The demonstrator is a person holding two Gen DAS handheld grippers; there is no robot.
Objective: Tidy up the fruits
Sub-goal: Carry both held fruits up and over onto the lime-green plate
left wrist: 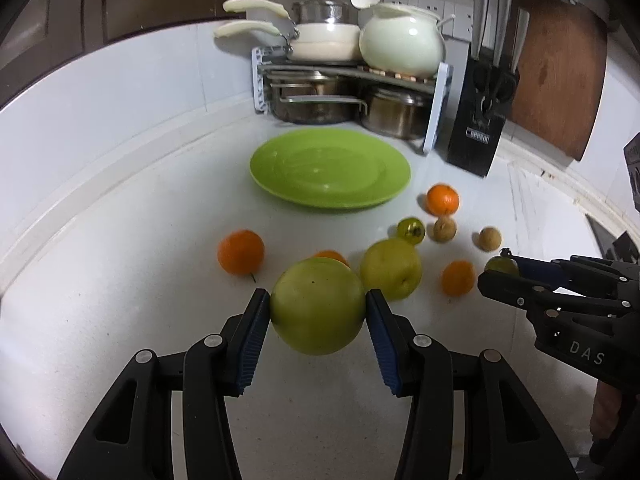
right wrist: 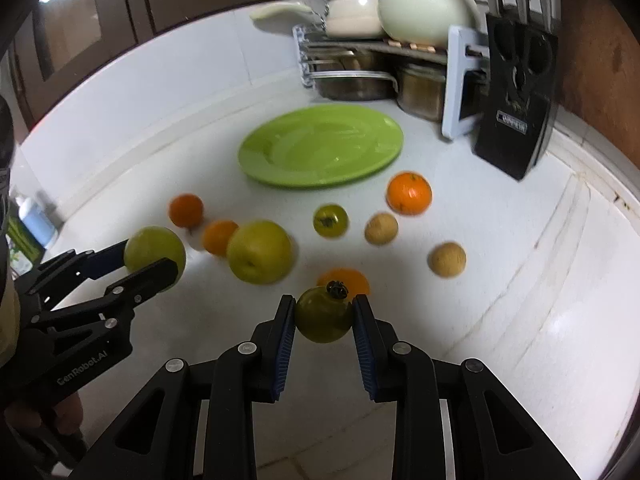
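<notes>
Plate [left wrist: 330, 168]: sitting on the bench [left wrist: 120, 240] at 12 o'clock of the loose fruit.
Pot rack [left wrist: 348, 76]: standing behind the plate, at its 12 o'clock.
Knife block [left wrist: 478, 120]: standing at 3 o'clock of the rack.
Big apple [left wrist: 318, 307]: sitting between the left claw [left wrist: 318, 312] pads.
Second apple [left wrist: 391, 269]: lying at 2 o'clock of it.
Small tomato [right wrist: 323, 314]: sitting in the right claw [right wrist: 323, 320], at 3 o'clock of the left claw.

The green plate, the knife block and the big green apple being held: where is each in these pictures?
green plate [left wrist: 280, 184]: left wrist view, bare left rim.
knife block [left wrist: 476, 124]: left wrist view, black front face.
green apple [left wrist: 318, 308]: left wrist view, middle of its skin, between the jaws.
</notes>
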